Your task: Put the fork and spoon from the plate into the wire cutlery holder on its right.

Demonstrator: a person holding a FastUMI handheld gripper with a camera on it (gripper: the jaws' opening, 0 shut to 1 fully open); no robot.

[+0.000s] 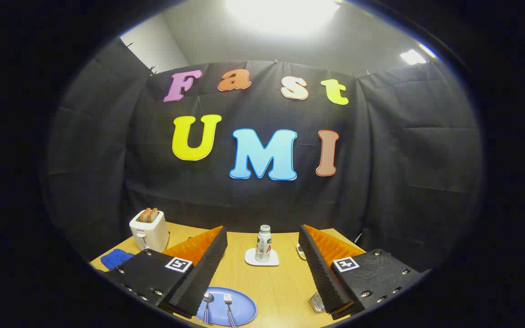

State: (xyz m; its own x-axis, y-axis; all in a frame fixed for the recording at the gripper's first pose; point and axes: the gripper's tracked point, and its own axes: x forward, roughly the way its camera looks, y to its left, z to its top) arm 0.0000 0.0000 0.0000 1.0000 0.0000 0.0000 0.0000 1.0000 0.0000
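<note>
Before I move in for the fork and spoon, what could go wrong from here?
The gripper is open, well above the wooden table. Three risks:
1. The fork and spoon lie close together on the blue plate, so one pinch may catch both or knock one off.
2. They lie flat; the fingers may scrape or shift the plate.
3. The wire cutlery holder is mostly hidden behind the right finger, so aiming the drop is harder.

Black cloth (381,150) hangs in folds as the booth's far wall, clipped along its top edge. Above it rise a pale grey wall (253,45) and ceiling, with a bright ceiling light (283,13) overhead and a smaller one (412,56) to the right. A light wooden bench (280,282) stands below.
</note>
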